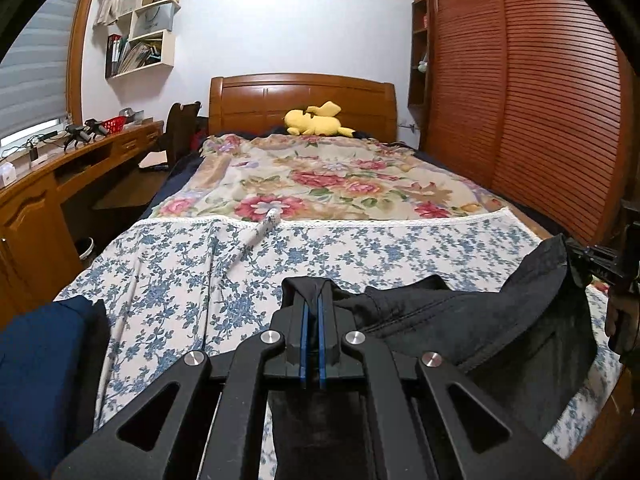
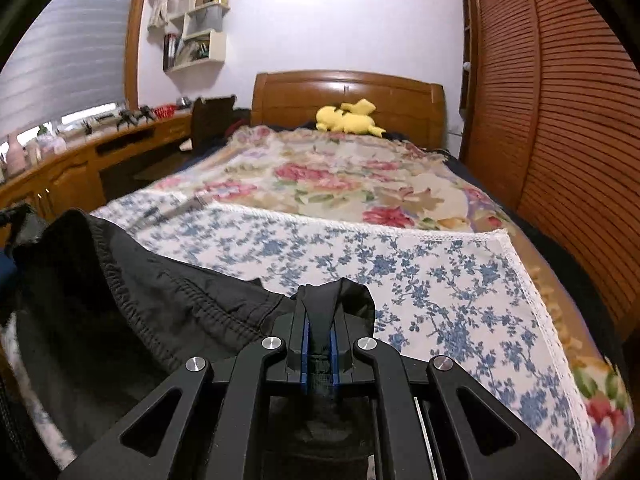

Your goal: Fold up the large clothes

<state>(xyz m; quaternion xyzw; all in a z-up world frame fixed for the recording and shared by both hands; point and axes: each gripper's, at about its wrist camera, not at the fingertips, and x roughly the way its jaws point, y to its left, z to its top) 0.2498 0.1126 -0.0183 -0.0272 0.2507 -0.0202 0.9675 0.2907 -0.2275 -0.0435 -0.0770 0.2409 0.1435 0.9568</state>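
Black garment (image 1: 480,320) pinched at two points and held over the foot of the bed.

Left wrist view: the left gripper (image 1: 313,300) has its jaws narrowed onto a fold of the dark cloth at lower centre; the fabric stretches toward the right gripper (image 1: 600,260) at the right edge, probably to keep one hem taut for laying flat. A blue-flowered sheet (image 1: 180,280) spreads open ahead, a navy bundle (image 1: 44,360) crowding the lower left. Right wrist view: the right gripper (image 2: 319,316) is clamped on another corner, the elastic waistband (image 2: 132,292) running to the upper left. The sheet's lace edge (image 2: 532,300) marks the right limit; the wardrobe (image 2: 580,120) stands close beyond.
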